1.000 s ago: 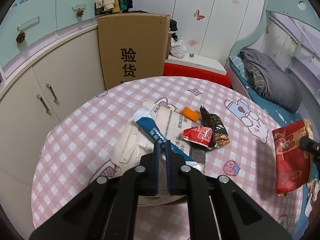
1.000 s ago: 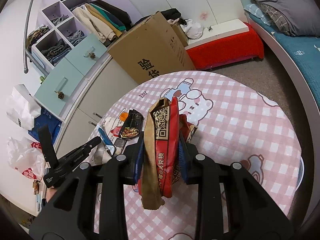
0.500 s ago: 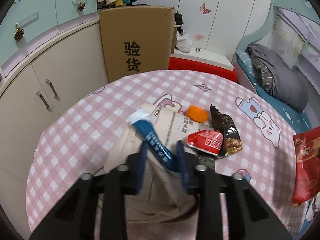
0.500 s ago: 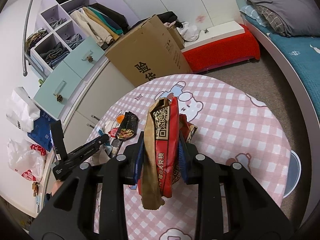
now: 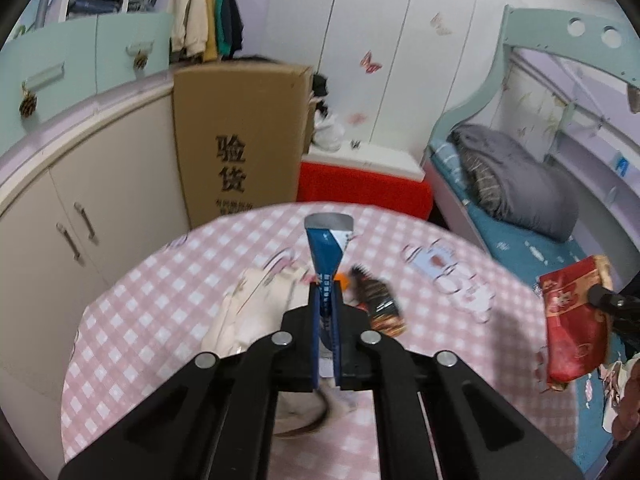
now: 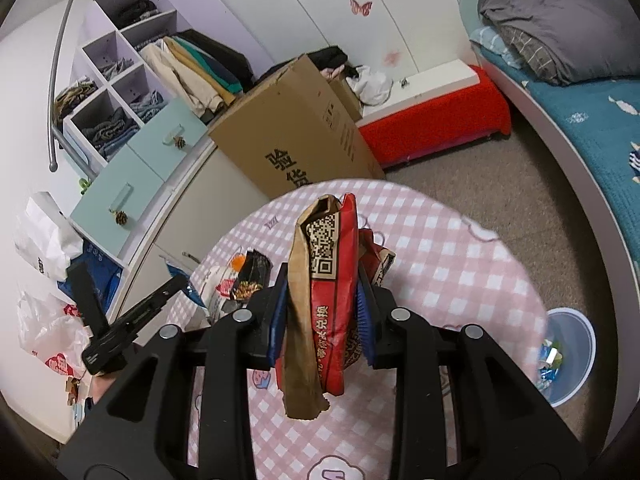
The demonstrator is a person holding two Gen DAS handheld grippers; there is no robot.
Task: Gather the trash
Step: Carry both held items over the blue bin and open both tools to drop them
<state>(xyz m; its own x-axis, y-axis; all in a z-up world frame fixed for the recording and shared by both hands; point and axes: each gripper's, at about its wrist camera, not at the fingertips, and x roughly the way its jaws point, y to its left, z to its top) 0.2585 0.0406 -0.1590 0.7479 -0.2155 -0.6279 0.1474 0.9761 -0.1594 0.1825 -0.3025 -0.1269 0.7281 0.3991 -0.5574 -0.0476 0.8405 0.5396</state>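
Blue wrapper point(image 5: 326, 256) pinched upright in left gripper point(image 5: 325, 316), red bag point(image 6: 328, 280) clamped in right gripper point(image 6: 325, 320).

Soft, even indoor light with faint shadows; the left wrist view is motion-blurred, the right sharper, and both bend strongly toward dark corners.

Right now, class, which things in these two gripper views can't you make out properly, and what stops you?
- Blue wrapper, left wrist view: lower end hidden between the left gripper's fingers.
- Dark snack packet, same view: print lost to motion blur.
- Blue bin, right wrist view: contents too small, partly behind the pink checked table.
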